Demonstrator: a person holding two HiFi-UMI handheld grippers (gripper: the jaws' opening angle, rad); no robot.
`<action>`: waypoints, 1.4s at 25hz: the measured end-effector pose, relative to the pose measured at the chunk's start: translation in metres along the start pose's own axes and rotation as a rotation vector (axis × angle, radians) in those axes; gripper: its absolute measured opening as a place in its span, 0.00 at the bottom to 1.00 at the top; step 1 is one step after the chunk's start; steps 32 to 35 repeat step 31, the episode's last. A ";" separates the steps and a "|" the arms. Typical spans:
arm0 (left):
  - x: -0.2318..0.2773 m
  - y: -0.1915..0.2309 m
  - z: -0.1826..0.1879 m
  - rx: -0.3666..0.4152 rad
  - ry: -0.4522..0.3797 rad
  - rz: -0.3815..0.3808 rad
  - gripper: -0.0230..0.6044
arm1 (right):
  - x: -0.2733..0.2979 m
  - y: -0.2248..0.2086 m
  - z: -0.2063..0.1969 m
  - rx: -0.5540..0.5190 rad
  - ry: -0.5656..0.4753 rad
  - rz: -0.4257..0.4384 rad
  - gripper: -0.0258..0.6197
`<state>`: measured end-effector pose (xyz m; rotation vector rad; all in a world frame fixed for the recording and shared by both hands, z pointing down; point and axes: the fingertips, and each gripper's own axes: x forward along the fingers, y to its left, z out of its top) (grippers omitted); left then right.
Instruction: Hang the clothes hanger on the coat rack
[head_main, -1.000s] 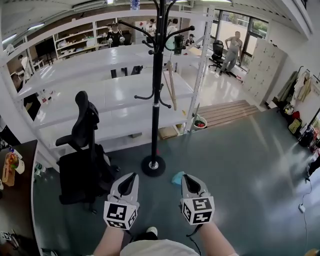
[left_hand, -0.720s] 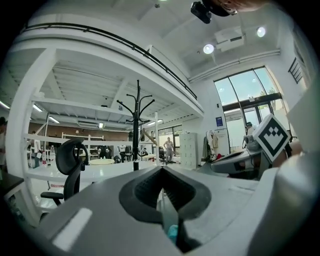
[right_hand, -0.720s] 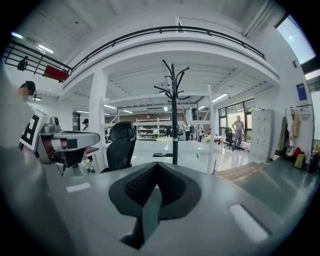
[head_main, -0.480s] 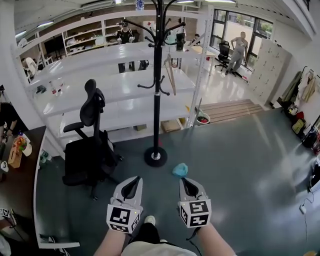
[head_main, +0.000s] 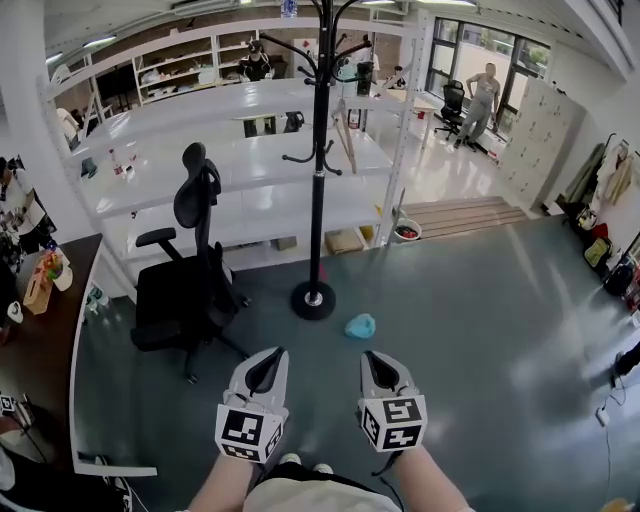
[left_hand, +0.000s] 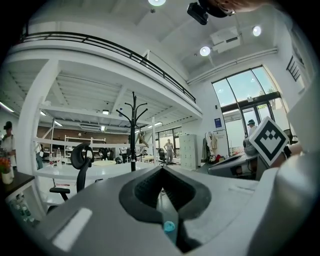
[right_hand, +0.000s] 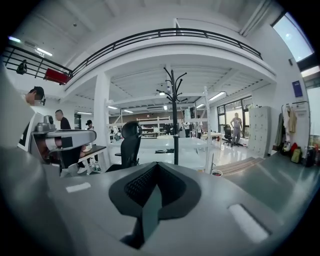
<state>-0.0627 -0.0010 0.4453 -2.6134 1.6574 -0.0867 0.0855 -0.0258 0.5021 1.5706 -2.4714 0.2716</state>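
The black coat rack (head_main: 318, 150) stands on the grey floor ahead of me, its round base (head_main: 313, 300) a short way beyond both grippers. A small light-blue thing (head_main: 360, 325) lies on the floor right of the base; I cannot tell what it is. My left gripper (head_main: 268, 358) and right gripper (head_main: 374, 358) are held side by side low in the head view, both shut and empty. The rack (left_hand: 133, 135) shows far off in the left gripper view, with the blue thing (left_hand: 169, 226) low between the jaws. In the right gripper view the rack (right_hand: 175, 120) rises straight ahead. No hanger is in view.
A black office chair (head_main: 190, 290) stands left of the rack. A dark desk (head_main: 40, 340) with small items runs along the left edge. White shelving (head_main: 250, 160) fills the space behind the rack. Wooden pallets (head_main: 460, 215) and a standing person (head_main: 483, 95) are far right.
The rack base, chair and blue thing now sit farther up the head view, away from my grippers. Both grippers keep their side-by-side pose and stay shut.
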 end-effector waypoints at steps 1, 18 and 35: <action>-0.003 -0.001 0.000 -0.003 0.000 0.001 0.04 | -0.002 0.002 -0.001 0.000 0.002 0.005 0.08; -0.022 -0.017 0.007 -0.002 -0.018 -0.007 0.04 | -0.031 0.014 0.003 -0.039 -0.020 0.009 0.08; -0.022 -0.020 0.011 -0.007 -0.020 -0.018 0.04 | -0.034 0.010 0.003 -0.038 -0.005 -0.003 0.08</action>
